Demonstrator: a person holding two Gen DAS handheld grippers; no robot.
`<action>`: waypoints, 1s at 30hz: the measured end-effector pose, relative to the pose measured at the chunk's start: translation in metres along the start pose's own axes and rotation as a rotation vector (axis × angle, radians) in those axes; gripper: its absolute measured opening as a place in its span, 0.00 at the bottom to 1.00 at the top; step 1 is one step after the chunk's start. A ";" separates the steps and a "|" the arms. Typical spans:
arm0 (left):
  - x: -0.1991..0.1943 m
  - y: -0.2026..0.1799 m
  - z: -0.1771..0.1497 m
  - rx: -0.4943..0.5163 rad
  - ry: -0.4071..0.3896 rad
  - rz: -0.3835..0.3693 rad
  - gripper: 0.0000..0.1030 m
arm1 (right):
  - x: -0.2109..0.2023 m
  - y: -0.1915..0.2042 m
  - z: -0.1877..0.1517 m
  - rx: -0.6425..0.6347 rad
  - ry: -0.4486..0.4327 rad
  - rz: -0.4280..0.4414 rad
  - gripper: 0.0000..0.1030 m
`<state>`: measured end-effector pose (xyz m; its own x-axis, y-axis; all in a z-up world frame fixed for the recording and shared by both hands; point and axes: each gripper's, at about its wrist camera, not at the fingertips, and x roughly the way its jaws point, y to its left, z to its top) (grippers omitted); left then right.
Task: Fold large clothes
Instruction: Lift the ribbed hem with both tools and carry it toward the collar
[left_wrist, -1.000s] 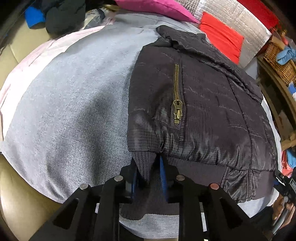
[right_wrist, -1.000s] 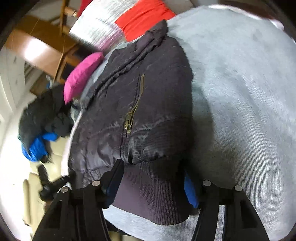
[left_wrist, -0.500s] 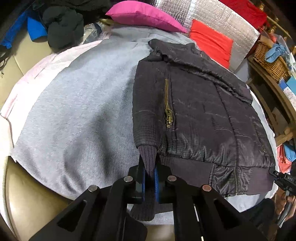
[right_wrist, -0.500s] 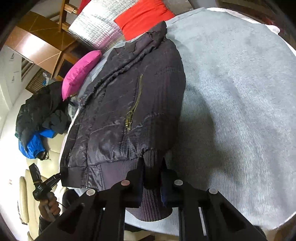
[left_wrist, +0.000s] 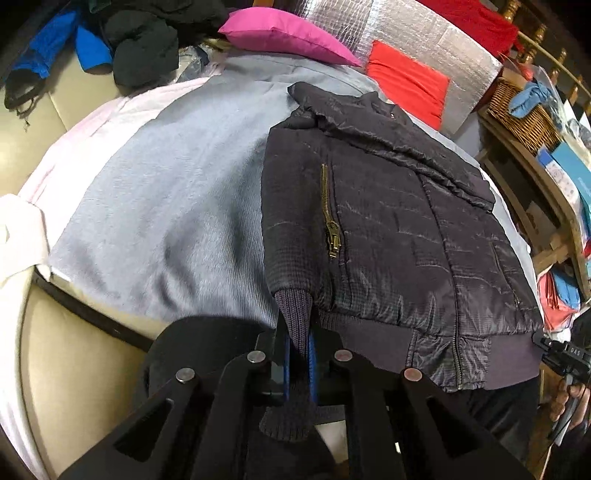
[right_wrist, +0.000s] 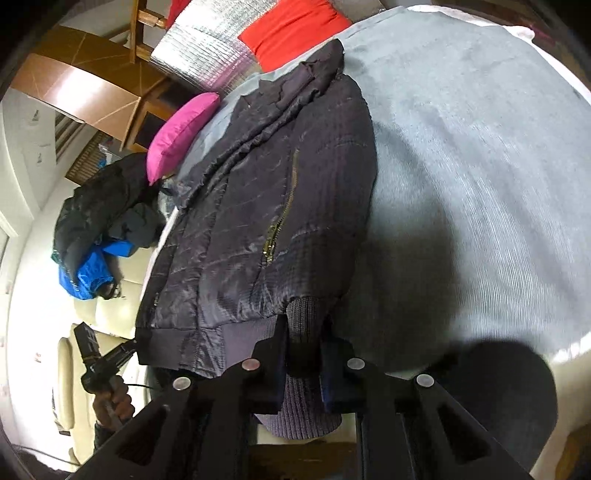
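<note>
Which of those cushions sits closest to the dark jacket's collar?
The red cushion, lying just beyond the collar; the pink cushion sits farther off.

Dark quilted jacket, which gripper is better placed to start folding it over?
Left, narrowly. The left gripper is shut on the ribbed knit cuff, with the dark quilted jacket spread flat ahead. The right gripper also clamps a ribbed cuff.

Black left gripper (left_wrist: 298, 363): blue-lined jaws, 4 round silver screws.

Ribbed cuff (left_wrist: 295, 325) partly hidden between jaws
</note>
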<state>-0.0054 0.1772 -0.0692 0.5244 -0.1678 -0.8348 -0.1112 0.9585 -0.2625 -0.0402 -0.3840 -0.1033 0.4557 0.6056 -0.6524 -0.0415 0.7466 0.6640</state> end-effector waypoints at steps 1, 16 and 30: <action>0.002 0.000 0.002 0.002 0.003 0.004 0.08 | -0.002 0.000 -0.003 0.000 -0.002 0.006 0.15; 0.001 -0.005 0.016 -0.003 0.000 -0.018 0.07 | -0.013 0.001 -0.011 0.011 -0.013 0.047 0.15; -0.018 -0.011 0.047 -0.008 -0.051 -0.072 0.07 | -0.043 0.003 0.003 0.009 -0.028 0.119 0.15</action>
<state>0.0266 0.1803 -0.0284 0.5737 -0.2241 -0.7878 -0.0782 0.9425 -0.3250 -0.0573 -0.4087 -0.0718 0.4727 0.6820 -0.5581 -0.0894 0.6671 0.7396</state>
